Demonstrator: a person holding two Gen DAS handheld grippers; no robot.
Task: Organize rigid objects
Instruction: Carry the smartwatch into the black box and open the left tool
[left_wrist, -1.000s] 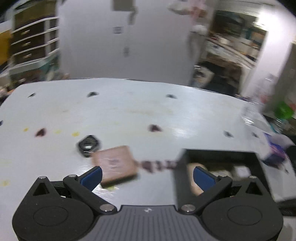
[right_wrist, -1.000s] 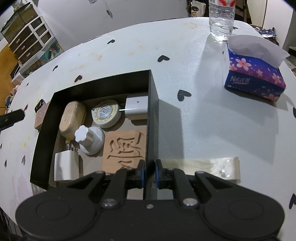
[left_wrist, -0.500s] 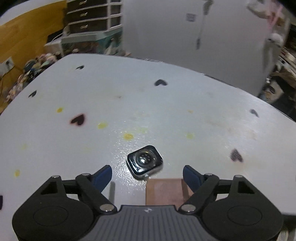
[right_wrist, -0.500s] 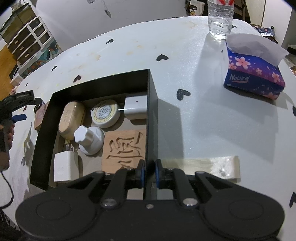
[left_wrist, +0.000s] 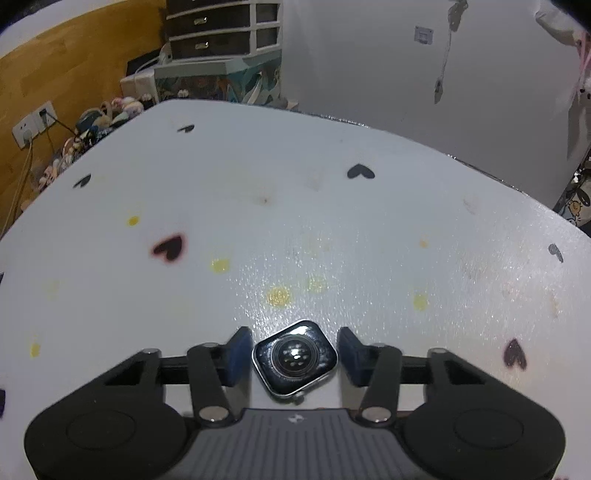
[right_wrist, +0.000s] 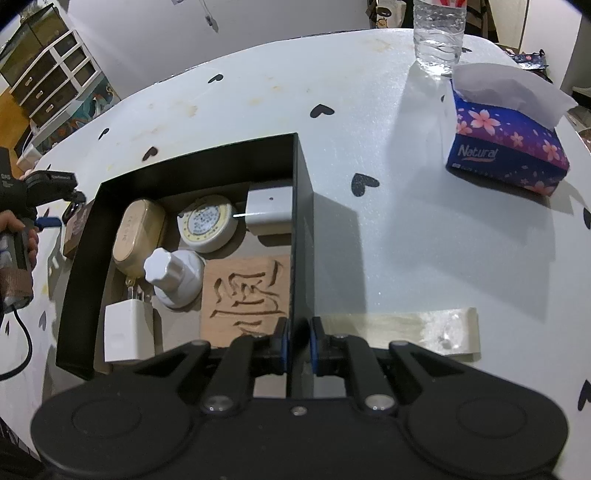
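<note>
Steel-rimmed watch (left_wrist: 294, 361) lies face down on table (left_wrist: 295, 221), strapless, between left gripper (left_wrist: 294, 356) pads. Jaws closing; narrow gaps at 3 and 9 o'clock, no pad contact yet. Long axis runs roughly 11 to 5 o'clock, skewed to pads. Left gripper nearer by far. Right gripper (right_wrist: 297, 345) clamped on box (right_wrist: 302, 229) wall; box sits well apart from watch, already holding several items.

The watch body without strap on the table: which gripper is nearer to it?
Left. The left gripper straddles the watch body, jaws closing. The right gripper clamps the black box's wall, far away.
</note>
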